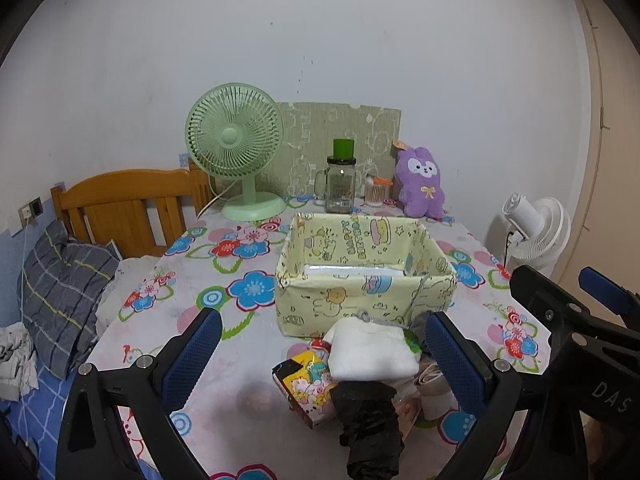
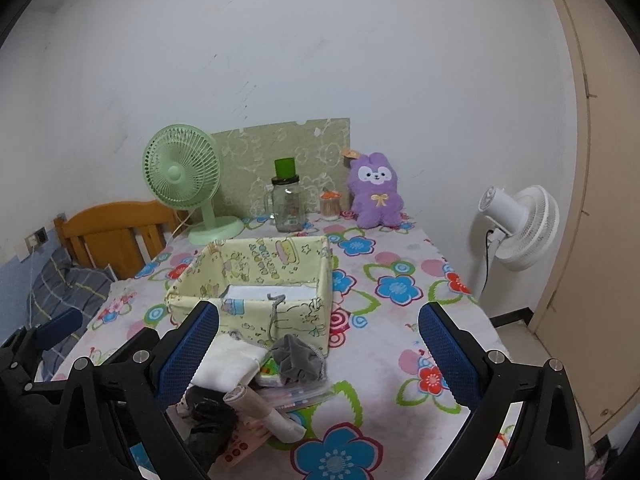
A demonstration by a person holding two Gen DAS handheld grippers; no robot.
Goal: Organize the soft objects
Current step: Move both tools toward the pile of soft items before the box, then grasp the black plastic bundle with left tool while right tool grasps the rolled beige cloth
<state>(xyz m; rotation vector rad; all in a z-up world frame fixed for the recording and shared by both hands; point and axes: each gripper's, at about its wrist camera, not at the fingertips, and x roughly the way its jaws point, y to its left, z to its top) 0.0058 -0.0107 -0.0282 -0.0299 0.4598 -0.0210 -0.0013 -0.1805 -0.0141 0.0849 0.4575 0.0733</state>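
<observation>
A pale yellow fabric box with cartoon prints stands open in the middle of the flowered table. In front of it lies a small heap: a folded white cloth, a black cloth, a grey pouch, a beige roll and a colourful packet. My left gripper hangs open above the heap. My right gripper is open too, to the right of the heap. A purple plush toy leans against the wall at the back.
At the table's back stand a green desk fan, a glass jar with a green lid and a small cotton-swab holder. A white floor fan is at the right, a wooden bed headboard at the left.
</observation>
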